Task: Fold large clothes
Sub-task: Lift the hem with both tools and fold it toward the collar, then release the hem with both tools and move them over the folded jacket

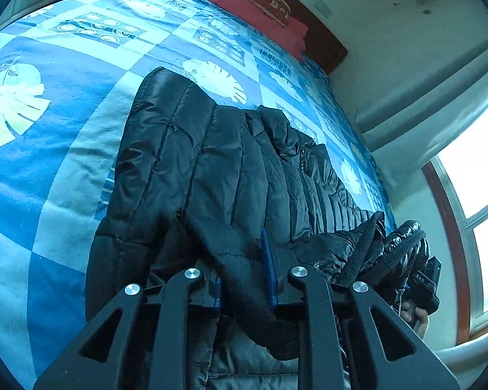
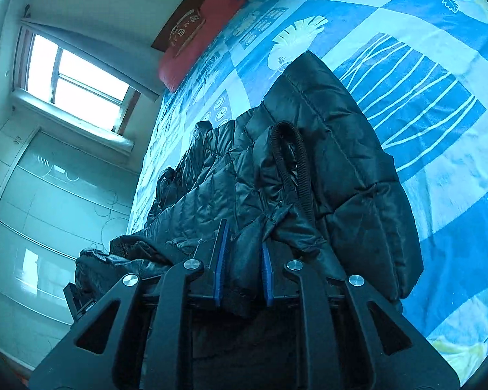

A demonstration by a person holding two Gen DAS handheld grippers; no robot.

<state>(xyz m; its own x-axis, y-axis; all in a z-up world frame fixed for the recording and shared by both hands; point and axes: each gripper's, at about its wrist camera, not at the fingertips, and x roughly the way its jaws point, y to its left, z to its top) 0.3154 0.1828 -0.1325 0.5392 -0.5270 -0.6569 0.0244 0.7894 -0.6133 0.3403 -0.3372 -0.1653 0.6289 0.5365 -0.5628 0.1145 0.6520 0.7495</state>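
Observation:
A black quilted puffer jacket [image 1: 211, 169] lies on the blue patterned bed cover, its near edge lifted. My left gripper [image 1: 244, 269] is shut on the jacket's near edge, with dark fabric pinched between its blue pads. My right gripper [image 2: 242, 260] is shut on another part of the same jacket [image 2: 325, 169], next to a ribbed cuff or hem band [image 2: 292, 169]. The right gripper's body also shows in the left wrist view [image 1: 426, 279], at the jacket's right end. The left gripper's body shows in the right wrist view [image 2: 81, 299], at lower left.
The bed cover [image 1: 65, 130] spreads wide to the left and beyond the jacket. A red pillow [image 1: 257, 9] lies by the dark headboard [image 1: 325, 42]. A window [image 1: 471, 178] and wall stand past the bed's side; pale wardrobe doors [image 2: 48, 211] stand beyond it.

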